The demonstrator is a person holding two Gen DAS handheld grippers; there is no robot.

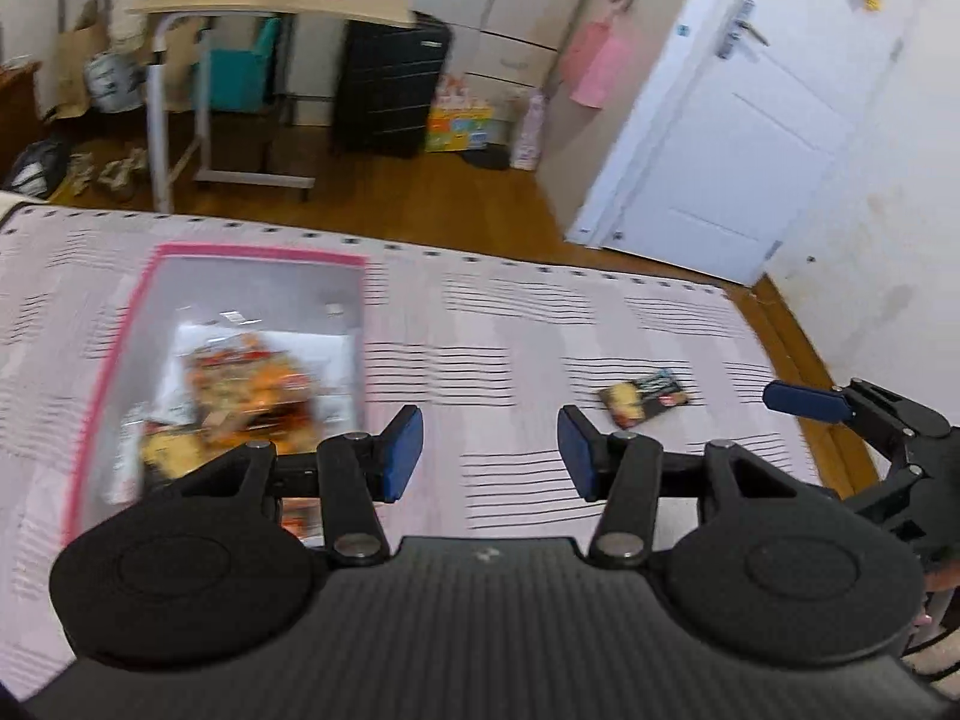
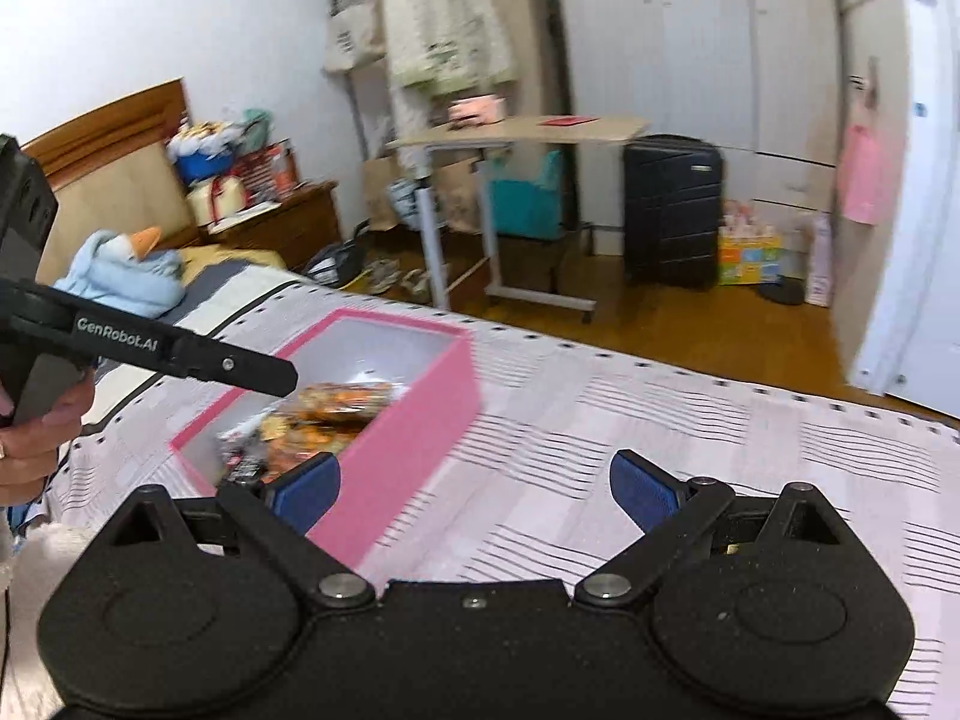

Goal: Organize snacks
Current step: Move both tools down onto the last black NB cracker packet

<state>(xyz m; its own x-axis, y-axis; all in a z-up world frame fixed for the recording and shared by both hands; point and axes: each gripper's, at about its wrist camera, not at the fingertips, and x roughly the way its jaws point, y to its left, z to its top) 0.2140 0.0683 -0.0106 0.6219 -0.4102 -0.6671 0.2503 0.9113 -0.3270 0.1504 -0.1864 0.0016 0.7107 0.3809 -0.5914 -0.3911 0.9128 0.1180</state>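
Observation:
A pink box [image 1: 99,372] with a pale inside lies on the bed at the left, and several orange snack packets [image 1: 252,384] are piled in it. One small snack packet [image 1: 645,399] lies alone on the bed cover to the right. My left gripper [image 1: 491,453] hovers between box and packet, open, with nothing between its blue pads. One blue finger [image 1: 804,399] of my right gripper shows at the right edge. In the right wrist view my right gripper [image 2: 477,492] is open and empty beside the pink box [image 2: 414,450], which holds the snacks [image 2: 330,414]. A hand holds my left gripper [image 2: 264,372] over the box.
The bed cover [image 1: 600,312] is pink with dark stripes and ends at a wooden floor [image 1: 420,204]. Beyond stand a rolling table [image 2: 516,132], a black suitcase [image 2: 672,210] and a white door [image 1: 720,150]. A blue plush toy [image 2: 126,276] lies near the headboard.

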